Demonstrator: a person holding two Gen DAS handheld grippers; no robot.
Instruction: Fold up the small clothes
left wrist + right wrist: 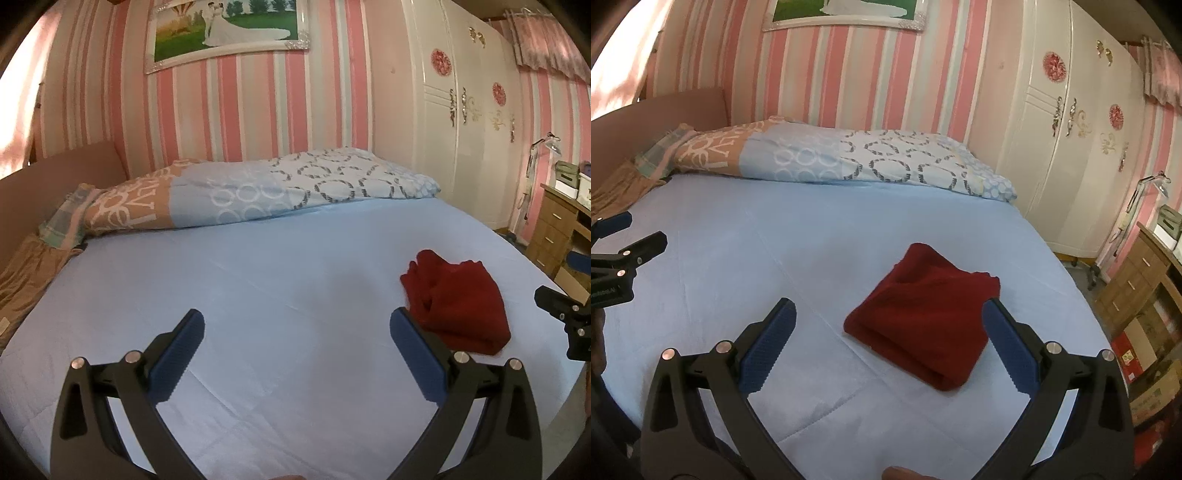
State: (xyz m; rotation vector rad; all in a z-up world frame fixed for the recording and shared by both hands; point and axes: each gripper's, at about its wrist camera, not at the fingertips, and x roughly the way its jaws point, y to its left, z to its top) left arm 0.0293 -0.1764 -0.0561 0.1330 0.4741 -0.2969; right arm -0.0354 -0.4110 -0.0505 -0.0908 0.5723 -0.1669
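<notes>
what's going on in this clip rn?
A person holds a gripper in each hand over a bed with a light blue sheet. A dark red garment lies folded on the sheet. Neither gripper touches it: the left gripper is open over bare sheet, and the right gripper is open just short of the garment. The fold looks done, with nothing held.

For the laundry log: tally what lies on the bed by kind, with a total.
Red folded garment: 1
Patterned quilt: 1
Plaid cloth, by the quilt's left end: 1
Total: 3
Both tools, left and right, are open and hold nothing.
</notes>
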